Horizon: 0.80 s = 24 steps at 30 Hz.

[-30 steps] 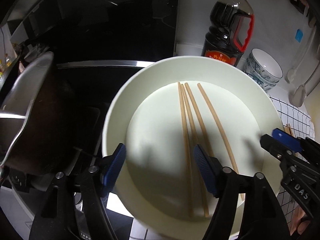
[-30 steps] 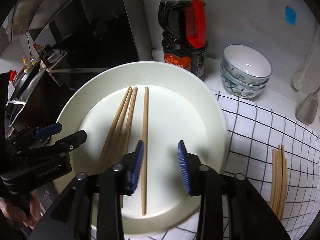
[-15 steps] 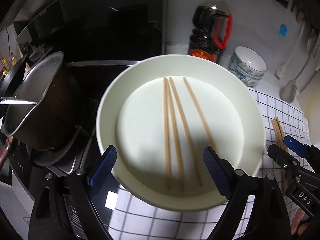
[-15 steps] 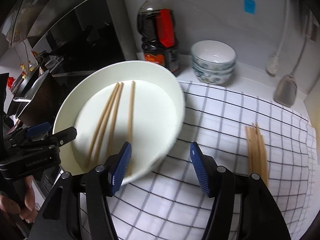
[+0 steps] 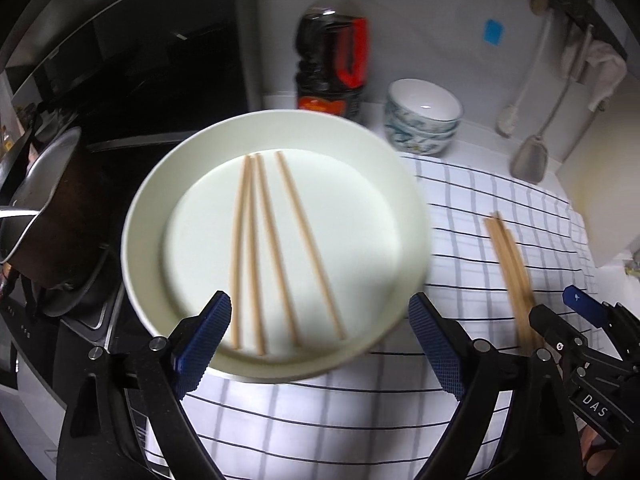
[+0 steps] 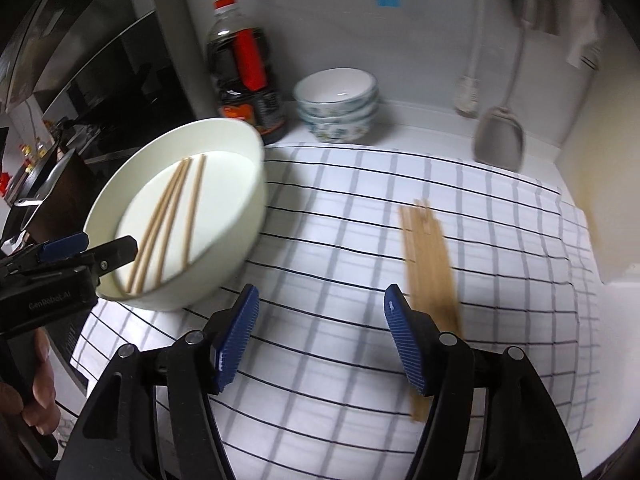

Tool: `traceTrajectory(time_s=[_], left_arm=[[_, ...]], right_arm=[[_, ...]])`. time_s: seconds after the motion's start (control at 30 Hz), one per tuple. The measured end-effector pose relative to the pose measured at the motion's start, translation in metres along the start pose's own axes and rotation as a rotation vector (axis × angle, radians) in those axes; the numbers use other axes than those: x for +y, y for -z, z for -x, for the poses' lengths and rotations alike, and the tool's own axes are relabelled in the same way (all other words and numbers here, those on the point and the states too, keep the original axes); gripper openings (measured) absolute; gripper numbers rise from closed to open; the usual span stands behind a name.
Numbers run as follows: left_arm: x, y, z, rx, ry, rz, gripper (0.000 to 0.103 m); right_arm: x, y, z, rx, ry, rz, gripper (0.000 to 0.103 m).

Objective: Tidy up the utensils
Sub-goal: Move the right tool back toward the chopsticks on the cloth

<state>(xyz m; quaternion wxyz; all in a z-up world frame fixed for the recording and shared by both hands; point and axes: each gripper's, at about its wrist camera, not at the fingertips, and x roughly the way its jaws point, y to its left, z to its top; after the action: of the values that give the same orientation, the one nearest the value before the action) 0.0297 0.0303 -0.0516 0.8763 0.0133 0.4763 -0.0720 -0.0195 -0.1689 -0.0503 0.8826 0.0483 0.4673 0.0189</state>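
A white plate (image 5: 152, 240) with several wooden chopsticks (image 5: 280, 248) in it rests at the left edge of the checked cloth (image 5: 320, 420). My left gripper (image 5: 320, 336) hovers over the plate's near rim. Its jaws are opening wide and the pads press on nothing. A bundle of chopsticks (image 6: 430, 264) lies on the cloth to the right. My right gripper (image 6: 320, 340) hangs above the bare cloth between the plate (image 6: 240, 208) and the bundle. Its jaws are opening too, with nothing between them. The right gripper's tip (image 5: 560, 316) also shows beside the bundle (image 5: 510, 264) in the left wrist view.
A dark sauce bottle (image 5: 332, 52) and stacked patterned bowls (image 5: 422, 116) stand against the back wall. A metal pot (image 5: 52, 208) sits on the dark stove at the left. A spatula (image 5: 530, 156) and a brush hang at the right.
Both grippers have drawn back from the plate and spread their jaws wider. The right one has swung rightward over the cloth, bringing the chopstick bundle close to it.
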Motion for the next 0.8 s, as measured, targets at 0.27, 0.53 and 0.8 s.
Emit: traceTrajectory(time_s=[0.27, 0.53, 0.8], left_arm=[[-0.058, 0.007, 0.001, -0.006, 0.061, -0.068, 0.090], [-0.107, 0.018, -0.010, -0.007, 0.107, -0.101, 0.093], [-0.136, 0.036, -0.040, 0.037, 0.085, -0.094, 0.093]], right_arm=[[-0.064, 0.024, 0.015, 0.005, 0.082, -0.068, 0.063], [-0.115, 0.052, 0.011, 0.016, 0.146, -0.091, 0.063], [-0.142, 0.071, -0.025, 0.058, 0.117, -0.089, 0.063]])
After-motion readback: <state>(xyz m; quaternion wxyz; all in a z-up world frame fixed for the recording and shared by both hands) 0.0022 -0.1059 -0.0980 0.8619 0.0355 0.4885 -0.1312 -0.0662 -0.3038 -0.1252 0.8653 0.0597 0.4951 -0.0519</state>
